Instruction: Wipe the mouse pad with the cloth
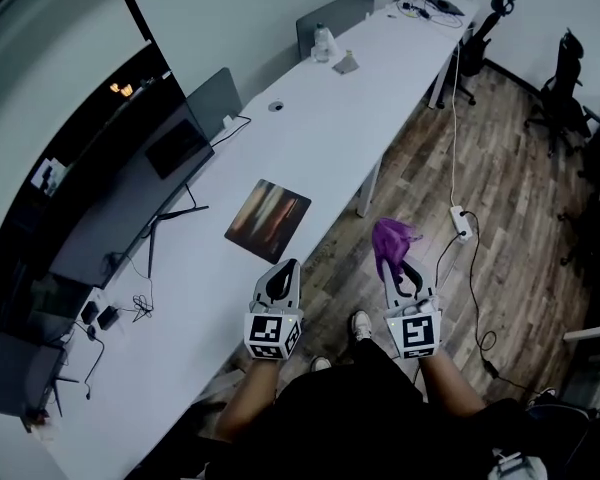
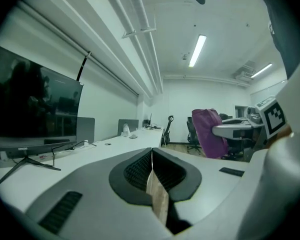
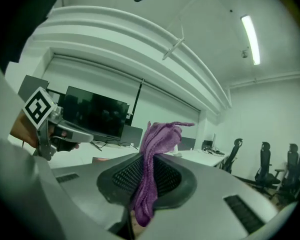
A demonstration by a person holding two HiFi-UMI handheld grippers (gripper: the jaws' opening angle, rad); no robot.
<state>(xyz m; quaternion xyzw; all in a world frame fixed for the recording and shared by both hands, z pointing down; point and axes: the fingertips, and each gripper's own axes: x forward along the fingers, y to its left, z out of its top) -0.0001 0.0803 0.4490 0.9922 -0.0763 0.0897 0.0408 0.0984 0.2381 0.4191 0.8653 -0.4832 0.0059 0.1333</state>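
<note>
Mouse pad (image 1: 268, 220) – dark, rectangular, with a reddish-brown print – lies flat on the long white desk (image 1: 320, 128), close to the front edge and to the right of the monitor stand. Nothing rests on it, and neither gripper touches it.

Cloth (image 1: 392, 240) is purple and is clamped in the right gripper (image 1: 400, 273). In the right gripper view the jaws are pressed onto a bunched fold of the cloth (image 3: 152, 154); the free end stands up above the jaw tips and a short end hangs below them. This gripper is held off the desk, over the wooden floor (image 1: 450, 168), well apart from the mouse pad.

Left gripper (image 1: 285, 268) sits at the desk's front edge, near the pad's closest corner. In the left gripper view its jaws (image 2: 152, 169) are closed together with nothing gripped (only a thin seam shows between them). The same view shows the cloth (image 2: 210, 132) hanging at the right.

Surroundings – a wide dark monitor (image 1: 130, 198) stands behind the pad, a bottle (image 1: 322, 40) stands far along the desk, a power strip (image 1: 461, 222) lies on the floor, and office chairs (image 1: 560, 88) stand at the room's far side.
</note>
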